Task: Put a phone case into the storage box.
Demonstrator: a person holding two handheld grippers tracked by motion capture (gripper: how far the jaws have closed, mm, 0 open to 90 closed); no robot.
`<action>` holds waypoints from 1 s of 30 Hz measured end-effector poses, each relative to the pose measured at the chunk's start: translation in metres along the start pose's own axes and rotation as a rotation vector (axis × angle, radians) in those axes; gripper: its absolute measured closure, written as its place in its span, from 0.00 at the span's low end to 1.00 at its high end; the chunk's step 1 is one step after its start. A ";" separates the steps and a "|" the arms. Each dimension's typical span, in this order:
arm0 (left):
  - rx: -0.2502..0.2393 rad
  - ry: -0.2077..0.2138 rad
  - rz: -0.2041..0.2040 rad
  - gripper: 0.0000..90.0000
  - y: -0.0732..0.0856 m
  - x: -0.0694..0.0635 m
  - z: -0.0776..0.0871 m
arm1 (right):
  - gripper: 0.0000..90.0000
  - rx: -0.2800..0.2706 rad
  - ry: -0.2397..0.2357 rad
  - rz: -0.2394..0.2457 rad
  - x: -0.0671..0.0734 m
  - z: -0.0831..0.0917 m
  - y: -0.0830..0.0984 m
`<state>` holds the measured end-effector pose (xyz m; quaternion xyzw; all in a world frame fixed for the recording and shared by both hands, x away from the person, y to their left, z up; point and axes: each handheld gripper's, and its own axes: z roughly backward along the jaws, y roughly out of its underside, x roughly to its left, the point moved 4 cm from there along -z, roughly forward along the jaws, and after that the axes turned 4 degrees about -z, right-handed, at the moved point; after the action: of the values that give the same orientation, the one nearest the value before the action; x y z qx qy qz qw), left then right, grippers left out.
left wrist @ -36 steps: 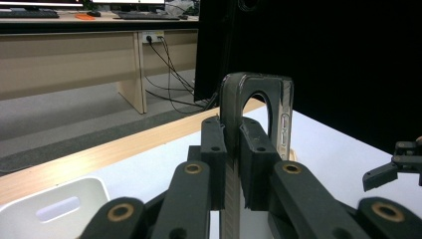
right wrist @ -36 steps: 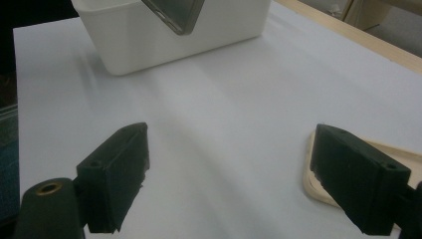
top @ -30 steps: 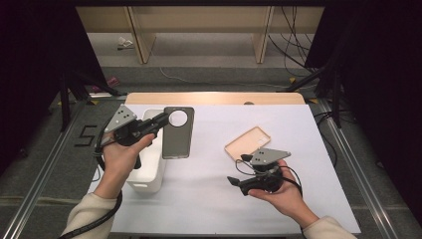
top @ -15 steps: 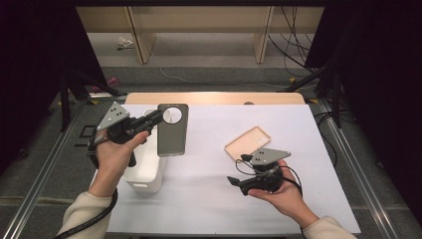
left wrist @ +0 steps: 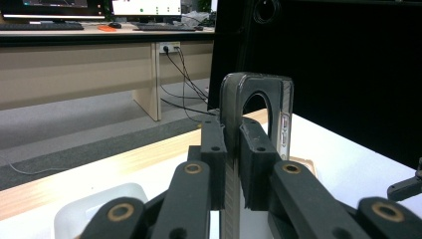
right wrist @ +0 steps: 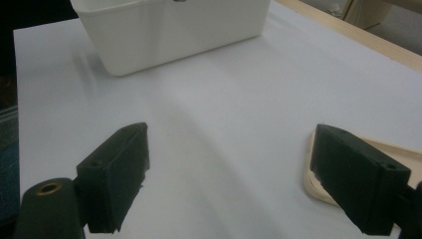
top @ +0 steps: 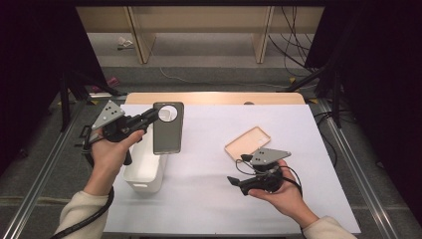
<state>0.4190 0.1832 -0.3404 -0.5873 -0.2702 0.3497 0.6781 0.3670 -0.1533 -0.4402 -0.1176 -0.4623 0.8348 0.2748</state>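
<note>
2 claws: left claw clamps dark phone case edge-on; right claw gapes, beige case beside.

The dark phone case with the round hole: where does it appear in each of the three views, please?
High view: the dark phone case hangs left of centre, clamped at its top edge by the left gripper, beside the white bin.
Left gripper view: it stands edge-on in the centre, between the shut jaws.
Right gripper view: it is not in this picture.
Shared landmark: the white bin.
</note>
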 end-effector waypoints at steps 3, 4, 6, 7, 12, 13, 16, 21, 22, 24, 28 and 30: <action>-0.005 -0.004 0.003 0.91 -0.001 0.002 0.001 | 0.18 0.000 0.000 -0.001 0.000 0.000 0.000; -0.006 -0.005 0.002 0.91 -0.001 0.003 0.002 | 0.18 0.000 0.000 -0.001 0.000 0.000 0.000; -0.007 -0.008 0.001 0.91 -0.002 0.004 0.003 | 0.18 0.000 0.000 -0.002 0.000 0.000 0.000; -0.008 -0.011 0.000 0.91 -0.002 0.004 0.003 | 0.18 0.000 0.000 -0.001 0.000 0.000 0.000; -0.008 -0.015 -0.002 0.91 -0.001 0.007 0.004 | 0.18 0.001 -0.001 0.000 0.000 0.000 0.000; -0.010 -0.016 -0.001 0.91 -0.002 0.007 0.004 | 0.18 0.000 -0.001 0.001 0.000 0.000 0.000; -0.012 -0.018 -0.001 0.91 -0.002 0.009 0.005 | 0.18 0.001 0.000 0.001 0.000 0.000 0.000; -0.011 -0.020 -0.003 0.91 -0.002 0.010 0.006 | 0.18 0.000 0.000 0.000 0.000 0.000 0.000; -0.011 -0.020 -0.003 0.91 -0.002 0.010 0.007 | 0.18 0.000 0.001 0.000 0.000 0.000 0.000; -0.012 -0.024 -0.005 0.91 -0.003 0.011 0.007 | 0.18 -0.001 0.001 -0.001 -0.001 0.000 0.000; -0.018 -0.030 0.001 0.91 -0.003 0.014 0.009 | 0.18 -0.004 0.004 -0.001 -0.001 0.001 0.000; -0.019 -0.032 0.012 0.91 -0.003 0.016 0.010 | 0.18 -0.006 0.004 0.000 -0.002 0.000 0.000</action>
<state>0.4215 0.2017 -0.3361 -0.5899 -0.2806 0.3606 0.6658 0.3683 -0.1544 -0.4400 -0.1201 -0.4644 0.8331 0.2754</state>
